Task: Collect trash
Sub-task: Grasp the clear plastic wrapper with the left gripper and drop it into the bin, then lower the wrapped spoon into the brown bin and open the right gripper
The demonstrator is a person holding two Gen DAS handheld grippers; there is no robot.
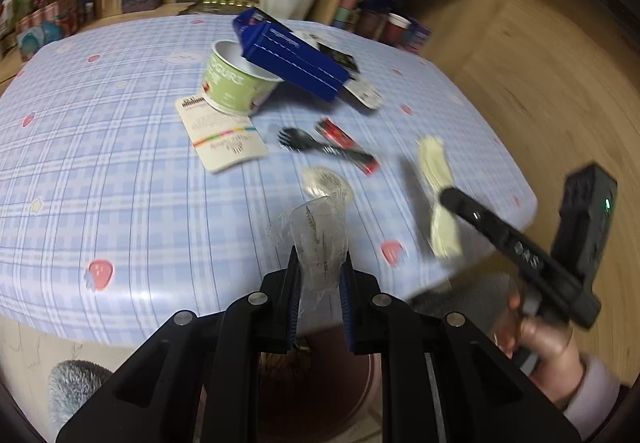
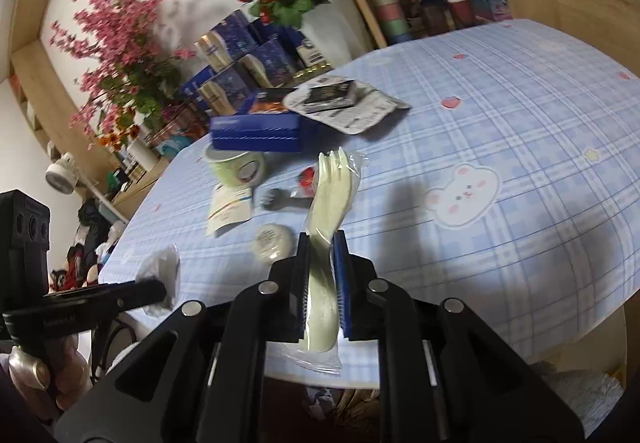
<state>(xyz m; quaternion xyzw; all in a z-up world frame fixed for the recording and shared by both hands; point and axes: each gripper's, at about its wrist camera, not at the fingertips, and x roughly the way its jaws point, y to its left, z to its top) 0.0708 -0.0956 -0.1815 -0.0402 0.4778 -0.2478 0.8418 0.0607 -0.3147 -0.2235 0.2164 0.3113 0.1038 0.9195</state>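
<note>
Black linkages of the left gripper [image 1: 320, 275] fill the bottom of its own view, its 2 blue-padded jaws pinching a crumpled clear plastic wrapper [image 1: 318, 239] that sticks up above the near edge of the table [image 1: 120, 183]. Beside it the right gripper [image 2: 322, 255] clamps the handle of a pale wrapped fork [image 2: 330, 195], still sealed in its transparent sleeve, the tines pointing away over the cloth; a hand in a light sleeve [image 1: 540, 335] holds that tool. More trash lies on the blue checked tablecloth: a round whitish lid [image 1: 326, 181] just beyond the wrapper, a black spork [image 1: 316, 145] lying across a red packet [image 1: 344, 141], a white printed card [image 1: 224, 135] tucked under a green yogurt cup [image 1: 236, 83], and a blue carton [image 1: 288, 55] leaning on the cup's rim. Behind the carton sits a flat foil tray [image 2: 348, 107] with dark printing. Red flowers in a white pot [image 2: 336, 27] and stacked boxes stand past the far edge, against wooden shelving.
</note>
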